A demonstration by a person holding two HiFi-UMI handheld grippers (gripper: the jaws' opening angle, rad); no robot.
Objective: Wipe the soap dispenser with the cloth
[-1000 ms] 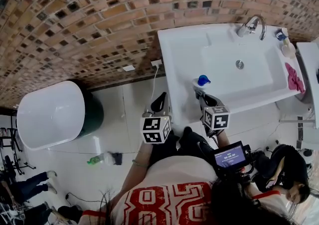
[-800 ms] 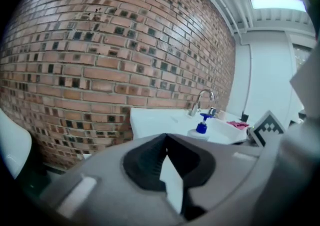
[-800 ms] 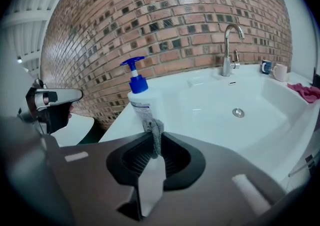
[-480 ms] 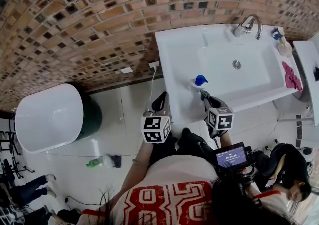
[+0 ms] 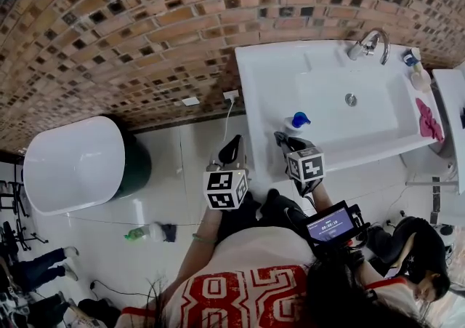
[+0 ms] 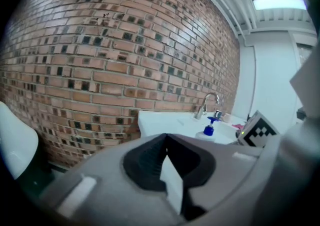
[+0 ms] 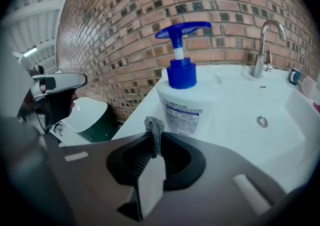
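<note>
The white plastic soap dispenser (image 5: 295,124) with its blue pump (image 7: 181,32) stood upright, long axis vertical, at the front-left corner of the white washbasin (image 5: 254,94), pump head turned toward the bowl. Your right gripper (image 5: 282,139) had its fingers clamped on a strip of grey cloth (image 7: 154,131) just beside the bottle, and had shifted leftward since half a second earlier. Your left gripper (image 5: 234,149) had its fingers closed on nothing.

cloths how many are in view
2: a grey cloth pinched in the right claw, and a pink cloth on the sink at its right end. More may be hidden.
</note>
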